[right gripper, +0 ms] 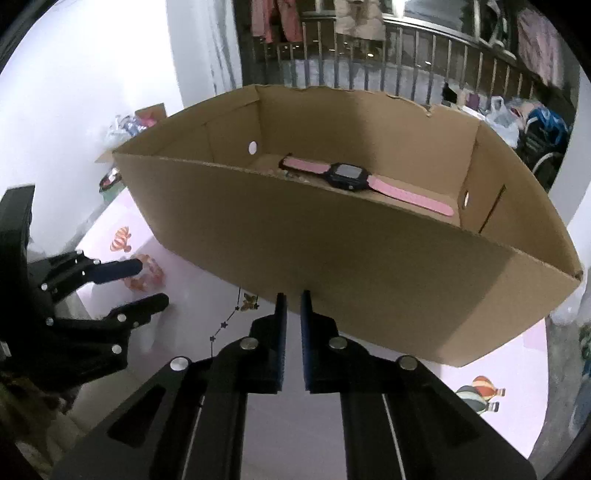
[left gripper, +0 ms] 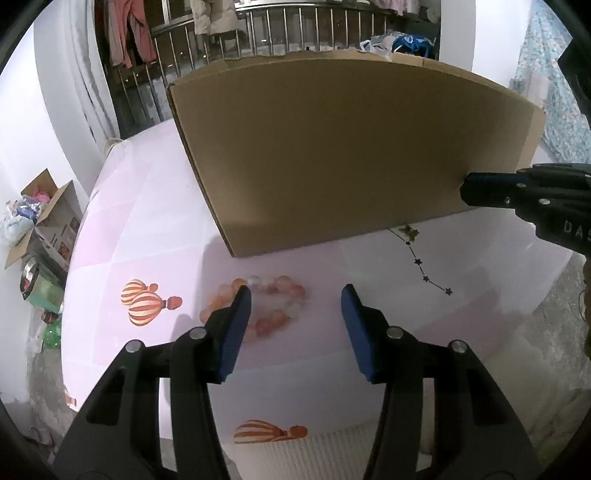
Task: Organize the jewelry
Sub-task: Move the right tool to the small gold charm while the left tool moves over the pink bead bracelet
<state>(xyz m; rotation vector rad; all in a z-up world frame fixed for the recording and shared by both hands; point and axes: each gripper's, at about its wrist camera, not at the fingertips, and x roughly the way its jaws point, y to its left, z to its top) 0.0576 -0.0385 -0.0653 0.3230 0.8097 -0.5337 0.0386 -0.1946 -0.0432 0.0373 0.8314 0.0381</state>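
Observation:
A bracelet of pink and orange beads (left gripper: 271, 321) (right gripper: 157, 273) lies on the pink table cover just in front of a cardboard box (left gripper: 332, 147) (right gripper: 369, 266). My left gripper (left gripper: 296, 291) (right gripper: 151, 282) hangs open over it, its blue pads on either side of the bead ring. A thin dark necklace with star charms and a butterfly (left gripper: 421, 262) (right gripper: 225, 321) lies to the right of the bracelet. My right gripper (right gripper: 291, 295) (left gripper: 469, 188) is shut with nothing between its pads, close to the box's near wall, just right of the necklace. A pink-strapped watch (right gripper: 347, 177) lies inside the box.
The table cover (left gripper: 147, 240) carries balloon prints. An open carton with bags (left gripper: 40, 214) and other clutter sit on the floor to the left. Behind the box stands a metal railing with hanging clothes (right gripper: 369, 33).

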